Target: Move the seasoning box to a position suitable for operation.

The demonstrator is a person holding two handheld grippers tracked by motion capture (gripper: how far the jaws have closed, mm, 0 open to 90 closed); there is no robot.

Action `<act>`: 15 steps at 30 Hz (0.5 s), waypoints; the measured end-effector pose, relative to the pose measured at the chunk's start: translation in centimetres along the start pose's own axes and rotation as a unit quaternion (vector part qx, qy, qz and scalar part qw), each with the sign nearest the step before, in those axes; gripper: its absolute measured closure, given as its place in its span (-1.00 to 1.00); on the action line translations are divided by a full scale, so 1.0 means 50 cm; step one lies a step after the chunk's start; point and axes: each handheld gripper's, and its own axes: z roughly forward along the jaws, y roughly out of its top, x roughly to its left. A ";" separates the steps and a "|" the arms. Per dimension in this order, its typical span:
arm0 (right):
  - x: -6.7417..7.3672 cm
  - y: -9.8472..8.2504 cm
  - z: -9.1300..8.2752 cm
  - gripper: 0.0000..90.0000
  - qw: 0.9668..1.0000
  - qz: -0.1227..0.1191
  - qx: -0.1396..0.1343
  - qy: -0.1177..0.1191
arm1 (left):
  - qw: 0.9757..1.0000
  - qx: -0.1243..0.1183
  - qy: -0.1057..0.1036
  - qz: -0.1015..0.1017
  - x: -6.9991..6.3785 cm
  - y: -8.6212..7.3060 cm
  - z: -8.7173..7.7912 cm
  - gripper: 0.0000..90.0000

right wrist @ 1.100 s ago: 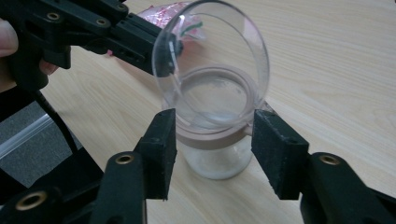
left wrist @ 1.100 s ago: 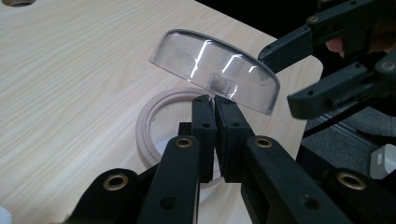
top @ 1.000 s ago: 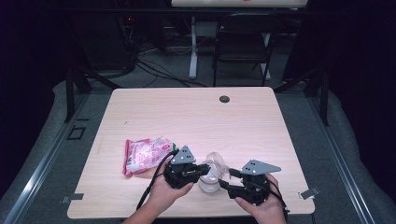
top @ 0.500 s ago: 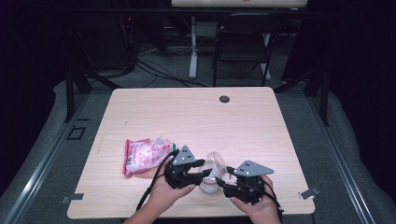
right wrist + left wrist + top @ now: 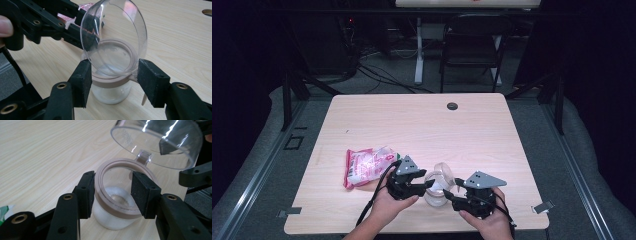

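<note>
- Pale wooden table (image 5: 492, 130) near its front edge bears a small jar (image 5: 112, 217); its clear hinged lid (image 5: 160, 142) already stands flipped up
- left gripper (image 5: 112, 192) has just been opening; its jaws straddle the rim loosely, gripping nothing
- right gripper (image 5: 112, 77) brackets the jar's collar, seemingly without pressing; filling from the pink packet (image 5: 367, 165) likely remains

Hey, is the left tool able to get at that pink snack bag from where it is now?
Probably yes. The pink snack bag lies on the table just beside the left tool, nothing between them. Its jaws, just opened, straddle the jar rim, so it must back off first.
</note>
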 end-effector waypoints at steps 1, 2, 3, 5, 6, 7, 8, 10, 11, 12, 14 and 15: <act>0.000 0.000 0.001 0.00 1.000 0.001 -0.001 0.000 | 1.000 0.001 0.003 0.001 0.000 -0.002 0.003 0.21; 0.000 -0.001 0.001 0.01 1.000 0.001 -0.002 0.000 | 1.000 0.002 0.006 0.000 0.001 -0.003 0.007 0.21; 0.000 -0.001 0.002 0.01 1.000 0.000 -0.003 0.000 | 1.000 0.002 0.008 -0.001 0.001 -0.005 0.010 0.21; 0.000 -0.001 0.001 0.01 1.000 0.000 -0.003 -0.001 | 1.000 0.008 0.009 0.003 0.004 -0.008 0.012 0.24; 0.000 -0.001 0.001 0.02 1.000 0.001 -0.004 0.000 | 1.000 0.008 0.011 -0.001 0.002 -0.010 0.015 0.26; -0.001 -0.002 0.000 0.03 1.000 0.000 -0.003 0.001 | 1.000 0.015 0.008 0.001 0.003 -0.010 0.015 0.32; -0.002 -0.002 -0.001 0.03 1.000 -0.001 -0.003 0.001 | 1.000 0.013 0.011 0.004 0.003 -0.012 0.016 0.35; -0.003 -0.002 -0.002 0.03 1.000 0.001 -0.003 0.001 | 1.000 0.011 0.011 0.007 0.003 -0.014 0.017 0.42; -0.005 -0.003 -0.002 0.04 1.000 0.002 -0.003 0.003 | 1.000 0.011 0.009 0.005 0.003 -0.015 0.017 0.42; -0.006 -0.003 -0.002 0.05 1.000 0.003 -0.003 0.002 | 1.000 0.009 0.012 0.008 0.003 -0.015 0.017 0.43; -0.008 -0.004 -0.004 0.06 1.000 0.003 -0.003 0.003 | 1.000 0.007 0.011 0.007 0.003 -0.016 0.018 0.43; -0.009 -0.003 -0.005 0.06 1.000 0.003 -0.003 0.002 | 1.000 0.010 0.009 0.009 0.004 -0.015 0.016 0.43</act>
